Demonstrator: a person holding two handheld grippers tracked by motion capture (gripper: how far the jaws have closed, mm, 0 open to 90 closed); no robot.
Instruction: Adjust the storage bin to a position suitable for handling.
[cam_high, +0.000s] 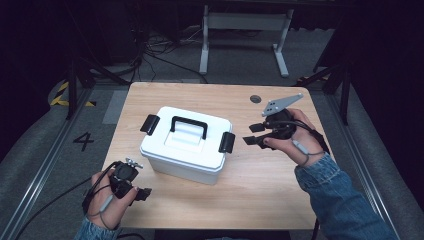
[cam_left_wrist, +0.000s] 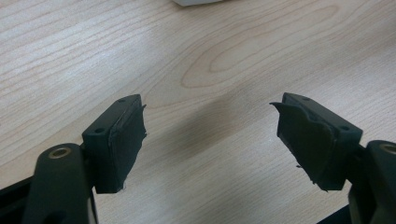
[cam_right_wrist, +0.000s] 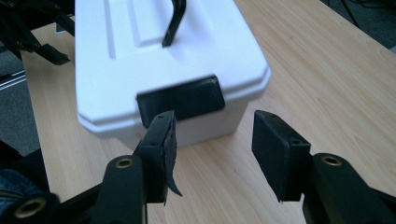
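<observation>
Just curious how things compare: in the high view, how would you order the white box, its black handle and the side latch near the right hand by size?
1. White box
2. Black handle
3. Side latch

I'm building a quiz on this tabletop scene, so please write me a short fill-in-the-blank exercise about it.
1. The white plastic box has a black carrying ____ on its lid.
2. The box stands on a light ____ table.
3. The right gripper points at a black ____ on the box's end.
4. The left gripper has its jaws ____, nothing between them.

Missing words: handle; wooden; latch; open
</observation>
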